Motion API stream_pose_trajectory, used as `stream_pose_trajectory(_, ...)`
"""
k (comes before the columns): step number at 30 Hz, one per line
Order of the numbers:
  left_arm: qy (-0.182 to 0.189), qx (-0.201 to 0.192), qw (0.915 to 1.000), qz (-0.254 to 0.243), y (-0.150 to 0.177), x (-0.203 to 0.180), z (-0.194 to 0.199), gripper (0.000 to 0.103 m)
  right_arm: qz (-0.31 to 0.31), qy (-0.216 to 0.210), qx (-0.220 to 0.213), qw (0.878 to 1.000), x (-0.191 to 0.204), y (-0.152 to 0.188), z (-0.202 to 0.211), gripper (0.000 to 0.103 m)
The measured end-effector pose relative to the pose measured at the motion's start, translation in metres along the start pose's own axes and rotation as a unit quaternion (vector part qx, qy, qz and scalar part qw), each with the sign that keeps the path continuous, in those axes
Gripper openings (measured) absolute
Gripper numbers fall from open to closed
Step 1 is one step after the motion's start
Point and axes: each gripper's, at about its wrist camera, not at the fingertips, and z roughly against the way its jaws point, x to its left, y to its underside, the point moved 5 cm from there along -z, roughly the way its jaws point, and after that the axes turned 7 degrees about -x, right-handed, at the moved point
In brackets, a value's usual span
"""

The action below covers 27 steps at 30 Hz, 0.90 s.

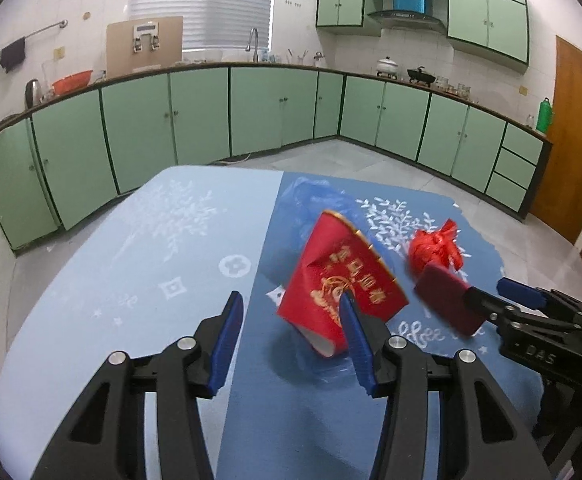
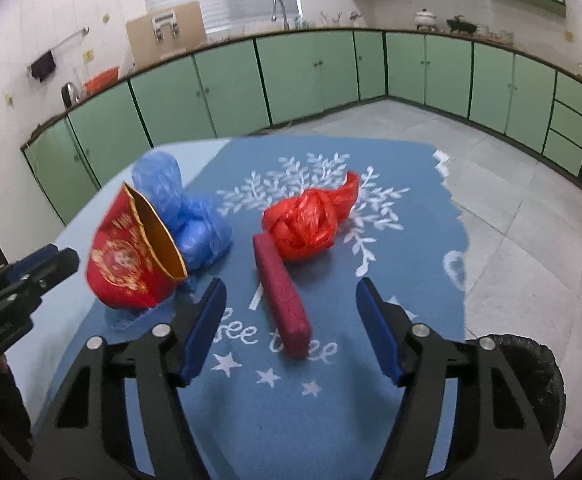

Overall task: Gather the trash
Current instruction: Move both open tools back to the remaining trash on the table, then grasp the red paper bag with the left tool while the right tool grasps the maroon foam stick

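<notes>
Right wrist view shows the right gripper (image 2: 291, 328) spread wide, empty, the dark red block (image 2: 281, 296) lying between its fingers on the blue mat (image 2: 411, 208) — lined up, I'd judge, for pinching. The left gripper (image 1: 291, 336) stands half open beside the red paper cup (image 1: 343, 280), gripping nothing — the knotted red bag (image 2: 307, 220) waits just behind the block

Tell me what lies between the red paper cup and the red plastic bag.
Only bare blue cloth; the right wrist view shows the red paper cup and red plastic bag apart.

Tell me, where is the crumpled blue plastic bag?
In the right wrist view the blue plastic bag lies left of centre on the blue tablecloth, right behind the red paper cup, left of the red bag.
</notes>
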Motion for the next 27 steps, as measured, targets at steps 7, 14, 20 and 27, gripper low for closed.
stream_pose_trajectory(7,0.012,0.015,0.9998,0.002,0.007,-0.001,-0.014,0.062,0.001,-0.021,0.041,0.999,0.005,0.004,-0.024,0.046)
stream_pose_trajectory(14,0.024,0.044,0.9987,0.003,0.008,-0.002,-0.034,0.069,0.012,-0.046,0.056,0.997,0.013,0.008,-0.026,0.012)
stream_pose_trajectory(20,0.040,0.074,0.9963,0.016,0.018,-0.006,-0.045,0.056,0.013,-0.055,0.037,0.998,0.015,0.003,-0.008,0.012)
stream_pose_trajectory(27,0.046,0.070,0.9961,0.027,0.023,-0.015,-0.032,0.025,-0.005,-0.070,0.025,0.997,0.013,-0.002,0.009,0.012)
